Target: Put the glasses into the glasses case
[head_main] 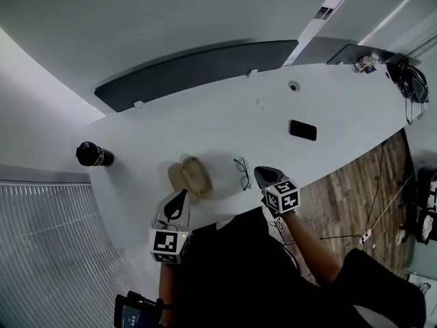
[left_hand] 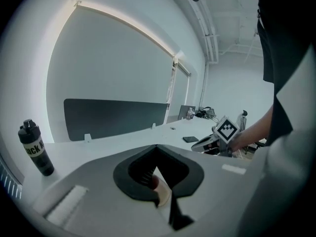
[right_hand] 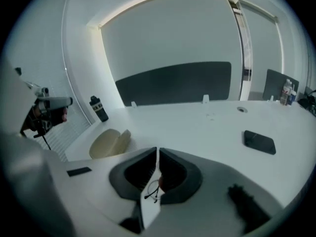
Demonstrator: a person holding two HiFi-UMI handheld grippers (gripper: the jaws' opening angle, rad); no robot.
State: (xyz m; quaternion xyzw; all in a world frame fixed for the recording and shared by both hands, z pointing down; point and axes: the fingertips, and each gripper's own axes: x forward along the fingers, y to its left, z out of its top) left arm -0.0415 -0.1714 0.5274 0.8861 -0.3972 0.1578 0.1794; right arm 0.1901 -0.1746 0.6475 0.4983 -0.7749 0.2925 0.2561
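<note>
The glasses (head_main: 242, 173) lie on the white desk (head_main: 225, 121), outside the glasses case (head_main: 190, 178) and just to its right, with bare desk between the two. The beige case lies open near the desk's front edge.

The right gripper (head_main: 260, 172) points down toward the desk with its tip just beside the glasses. In the right gripper view its jaws stand clenched to a thin slit with nothing between them, and the glasses (right_hand: 152, 188) show on the desk below, through the opening behind the tips. The open case (right_hand: 109, 143) sits off to the left in that view.

The left gripper (head_main: 182, 194) comes in from the near side, its tip at the case's near edge; whether it touches cannot be told. Its jaws meet at the tip and grasp nothing.

A black bottle (head_main: 93, 155) stands well to the left of the case. A black phone (head_main: 302, 130) lies farther back on the right. A dark divider panel (head_main: 198, 71) runs along the desk's far edge.
</note>
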